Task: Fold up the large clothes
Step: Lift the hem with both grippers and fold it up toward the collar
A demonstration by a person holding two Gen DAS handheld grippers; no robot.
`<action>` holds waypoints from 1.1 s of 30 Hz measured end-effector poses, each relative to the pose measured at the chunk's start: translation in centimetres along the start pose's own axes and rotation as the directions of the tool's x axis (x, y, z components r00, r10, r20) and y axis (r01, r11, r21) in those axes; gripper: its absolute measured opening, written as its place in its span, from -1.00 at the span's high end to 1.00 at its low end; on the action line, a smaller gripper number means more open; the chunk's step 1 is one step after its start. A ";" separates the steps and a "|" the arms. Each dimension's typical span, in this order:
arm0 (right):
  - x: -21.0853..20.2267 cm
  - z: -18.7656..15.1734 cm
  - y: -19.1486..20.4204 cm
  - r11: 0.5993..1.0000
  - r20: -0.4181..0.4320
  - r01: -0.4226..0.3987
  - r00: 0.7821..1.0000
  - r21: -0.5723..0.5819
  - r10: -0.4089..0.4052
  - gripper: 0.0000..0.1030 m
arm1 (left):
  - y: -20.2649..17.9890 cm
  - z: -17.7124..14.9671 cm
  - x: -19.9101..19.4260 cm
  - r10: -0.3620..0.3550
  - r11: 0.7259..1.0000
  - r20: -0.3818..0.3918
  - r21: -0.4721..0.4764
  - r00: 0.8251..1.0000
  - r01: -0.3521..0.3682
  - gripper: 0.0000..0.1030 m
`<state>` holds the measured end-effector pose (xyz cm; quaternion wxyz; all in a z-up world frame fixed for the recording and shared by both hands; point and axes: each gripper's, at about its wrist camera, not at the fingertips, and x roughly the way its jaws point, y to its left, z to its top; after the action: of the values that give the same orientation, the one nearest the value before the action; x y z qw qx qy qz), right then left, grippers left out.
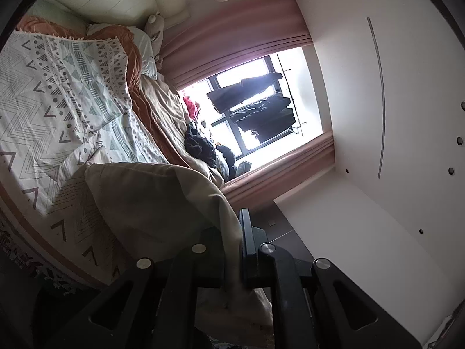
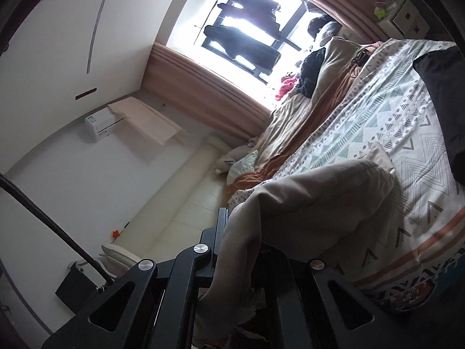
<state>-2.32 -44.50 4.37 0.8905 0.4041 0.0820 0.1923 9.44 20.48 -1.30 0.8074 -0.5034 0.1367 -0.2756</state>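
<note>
Both grippers are clamped on the same beige garment (image 1: 151, 197): left gripper (image 1: 239, 221) pinches one edge, right gripper (image 2: 225, 221) another. The cloth hangs lifted over the patterned bedspread (image 2: 407, 133), its far end draped on it, window (image 1: 261, 107) beyond.

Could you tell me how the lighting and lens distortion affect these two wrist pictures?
Left wrist view: the window is blown out white, the clothes hanging there are silhouettes, and the left gripper, shut on the beige garment, lies in shade. Right wrist view: the same window glares, the right gripper is dark, and the fisheye lens bends the walls and tilts the bed.
</note>
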 end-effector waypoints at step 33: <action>15.4 8.3 -7.6 0.959 -0.051 0.246 0.969 0.144 -0.241 0.97 | 10.0 8.3 21.5 0.222 0.973 -0.052 -0.053 0.974 -0.225 0.81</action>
<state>16.38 -48.45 4.26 0.8731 0.4534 0.1597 0.0813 34.08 17.50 -5.22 0.8149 -0.5019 0.2188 -0.1903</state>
